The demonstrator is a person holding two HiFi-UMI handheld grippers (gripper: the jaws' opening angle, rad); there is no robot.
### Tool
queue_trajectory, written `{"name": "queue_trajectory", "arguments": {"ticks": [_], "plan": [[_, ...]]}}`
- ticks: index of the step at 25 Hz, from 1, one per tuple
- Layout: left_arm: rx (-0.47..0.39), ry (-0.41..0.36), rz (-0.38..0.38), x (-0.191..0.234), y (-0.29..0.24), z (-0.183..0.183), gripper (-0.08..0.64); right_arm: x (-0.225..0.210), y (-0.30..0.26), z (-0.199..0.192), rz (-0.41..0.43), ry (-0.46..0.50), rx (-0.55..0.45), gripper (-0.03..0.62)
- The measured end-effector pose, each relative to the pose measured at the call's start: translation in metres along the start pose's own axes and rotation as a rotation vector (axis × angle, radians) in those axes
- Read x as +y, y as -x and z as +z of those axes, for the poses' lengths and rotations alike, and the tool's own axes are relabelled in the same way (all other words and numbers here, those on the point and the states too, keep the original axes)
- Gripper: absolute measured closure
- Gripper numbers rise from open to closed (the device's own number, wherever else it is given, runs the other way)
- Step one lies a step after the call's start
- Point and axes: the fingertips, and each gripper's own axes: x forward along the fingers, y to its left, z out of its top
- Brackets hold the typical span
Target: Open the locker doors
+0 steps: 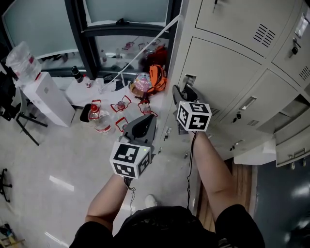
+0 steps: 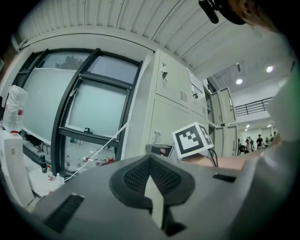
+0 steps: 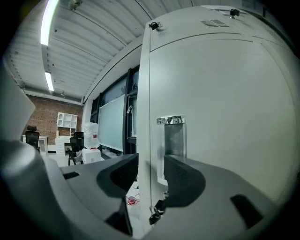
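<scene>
At the left edge of the locker bank (image 1: pixel 271 29), my right gripper (image 1: pixel 183 90) reaches level toward a beige locker door (image 3: pixel 225 117). Its jaws stand wide apart, one on either side of that door's vertical edge, just below the recessed metal handle (image 3: pixel 171 136). I see a gap beside each pad, so it grips nothing. From the head view the same handle (image 1: pixel 189 79) sits just past the gripper's tips, near the door's upper left corner. I cannot tell whether the door is ajar or fully closed. A small dark fitting (image 3: pixel 155 212) hangs at the door's edge low between the jaws, too dim to name. My left gripper (image 1: pixel 147 121) hangs apart from the lockers, out over the floor, its jaws closed together on nothing (image 2: pixel 151 161). Its camera sees the right gripper's marker cube (image 2: pixel 193 139) but not the door handle. Another locker door (image 1: pixel 290 140) stands open at the bank's lower right, cut off by the frame. Beyond the bank's left edge lie an orange bag (image 1: pixel 156 77), water bottles (image 1: pixel 101 121) in red carriers and a white water dispenser (image 1: pixel 46 97), while a white cord (image 1: pixel 145 46) slants across the window (image 1: pixel 121 14).
</scene>
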Motion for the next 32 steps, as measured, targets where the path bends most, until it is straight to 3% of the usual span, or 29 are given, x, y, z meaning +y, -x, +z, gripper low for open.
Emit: {"name": "queue_trajectory", "arguments": {"ticks": [16,32], "plan": [[0.000,0.013,0.007,0.002,0.017,-0.003,0.561,0.001,0.016,-0.005,-0.075,0.001,0.015,0.497],[0.011,0.002,-0.040,-0.055,0.042,-0.010,0.561,0.024,0.096,-0.014,0.113,0.035,-0.001,0.492]]}}
